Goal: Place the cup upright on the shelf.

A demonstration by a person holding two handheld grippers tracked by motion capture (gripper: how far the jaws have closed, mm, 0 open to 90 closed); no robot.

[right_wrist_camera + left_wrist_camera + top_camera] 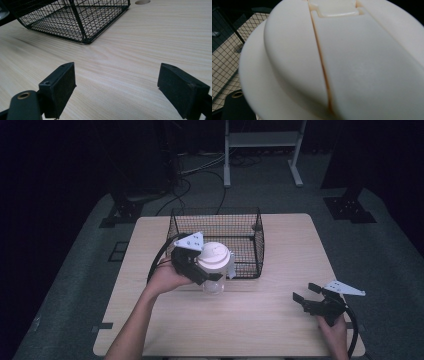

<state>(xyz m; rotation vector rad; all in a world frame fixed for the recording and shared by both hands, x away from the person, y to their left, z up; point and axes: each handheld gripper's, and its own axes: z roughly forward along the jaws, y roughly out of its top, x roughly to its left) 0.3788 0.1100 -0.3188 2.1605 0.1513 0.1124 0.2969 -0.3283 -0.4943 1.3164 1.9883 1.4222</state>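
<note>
Left claw (pixel 204 270) clamped on clear jar with cream lid (pixel 215 256), held above the surface (pixel 280 320) just near of the wire basket (pixel 218 222). Right claw (pixel 306 299) wide, idle, near right. Clear the near rim first; lower upright, lid level.

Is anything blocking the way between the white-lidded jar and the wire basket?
Only the basket's own near wall. The left gripper holds the jar just in front of the wire basket, whose top is open, so the jar would have to go over that wall. Nothing else visible stands between them.
</note>
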